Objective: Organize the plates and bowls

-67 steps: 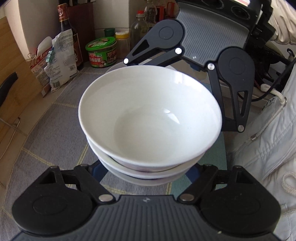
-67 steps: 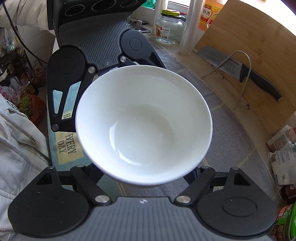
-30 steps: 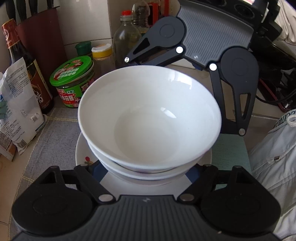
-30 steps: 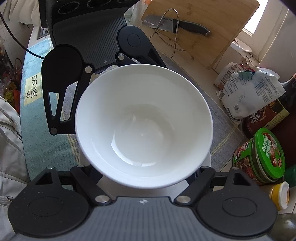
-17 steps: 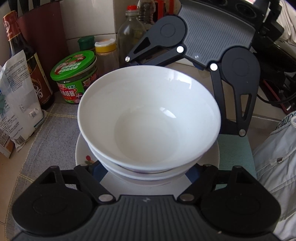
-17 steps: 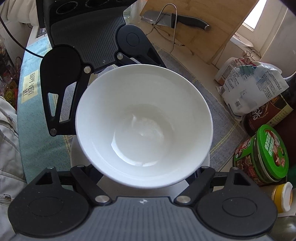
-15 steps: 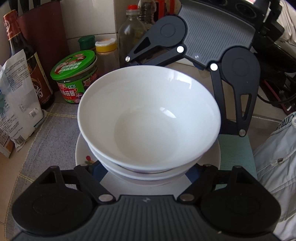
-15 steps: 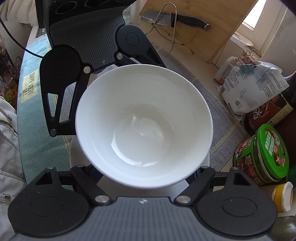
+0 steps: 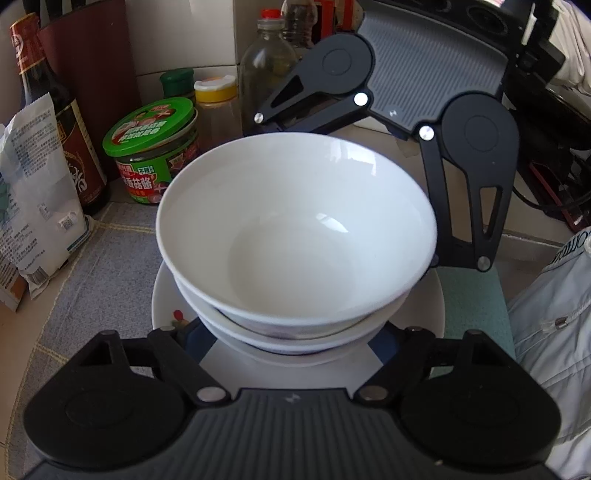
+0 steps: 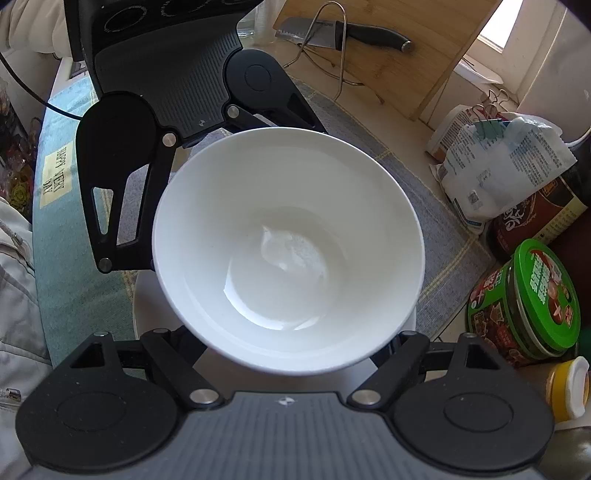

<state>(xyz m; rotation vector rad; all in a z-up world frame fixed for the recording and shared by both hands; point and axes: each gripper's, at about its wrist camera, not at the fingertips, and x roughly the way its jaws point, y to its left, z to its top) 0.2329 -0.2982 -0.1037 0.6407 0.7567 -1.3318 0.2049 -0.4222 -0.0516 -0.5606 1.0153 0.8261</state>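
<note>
A stack of white bowls (image 9: 295,229) fills the middle of both wrist views; the top bowl (image 10: 288,243) is empty. The stack is over a white plate (image 9: 166,302) with a small red motif on the grey mat. My left gripper (image 9: 291,332) holds the stack from one side and my right gripper (image 10: 291,343) from the opposite side, each with its jaws spread around the lower bowl. The fingertips are hidden under the bowls. Each gripper shows across the bowls in the other's view.
A green-lidded jar (image 9: 155,147), a yellow-capped jar (image 9: 216,99), a clear bottle (image 9: 269,70), a dark sauce bottle (image 9: 55,110) and a white bag (image 9: 33,206) stand close behind. A cutting board (image 10: 406,48) with a knife (image 10: 354,31) leans further off.
Both grippers have carried the bowl stack toward the jars and down over the white plate. In the last half second the motion has almost stopped.
</note>
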